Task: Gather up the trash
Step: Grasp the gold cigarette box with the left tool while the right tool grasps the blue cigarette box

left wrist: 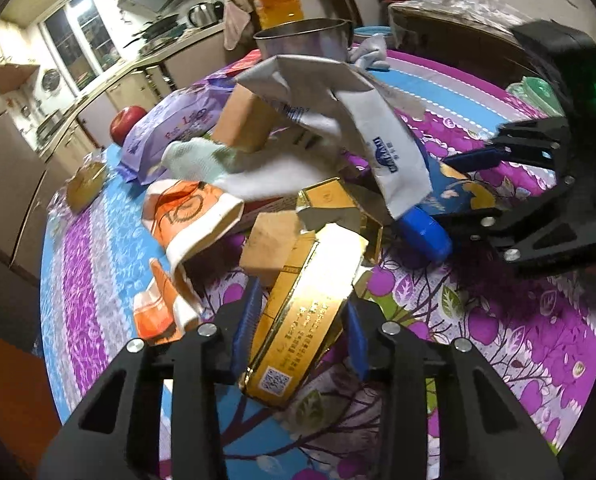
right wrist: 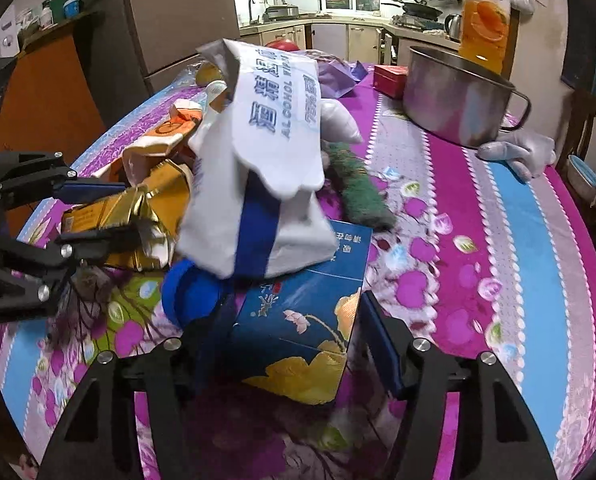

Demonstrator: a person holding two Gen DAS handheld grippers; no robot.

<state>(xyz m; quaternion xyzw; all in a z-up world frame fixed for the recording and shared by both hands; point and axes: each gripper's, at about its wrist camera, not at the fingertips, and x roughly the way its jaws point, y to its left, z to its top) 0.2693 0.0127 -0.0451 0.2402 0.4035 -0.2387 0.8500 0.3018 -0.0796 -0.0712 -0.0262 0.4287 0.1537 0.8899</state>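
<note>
Gold carton [left wrist: 298, 320] pinched in left claw [left wrist: 300, 316]; blue box [right wrist: 298, 320] between right claw [right wrist: 293, 328] pads

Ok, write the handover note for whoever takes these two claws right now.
Left claw: jaws around the gold carton, blue pads at its sides; a firm grip can't be confirmed.
Right claw: jaws straddle the blue box, right pad still apart from it.
Trash heap on the flowered tablecloth: alcohol wipes pack draped on top, orange-and-white wrapper, blue cap, green scrubber.
Steel pot and juice bottle stand behind the heap.
Done: nothing visibly collected.
Left: lift both boxes, then clear the rest. No bin in view.
</note>
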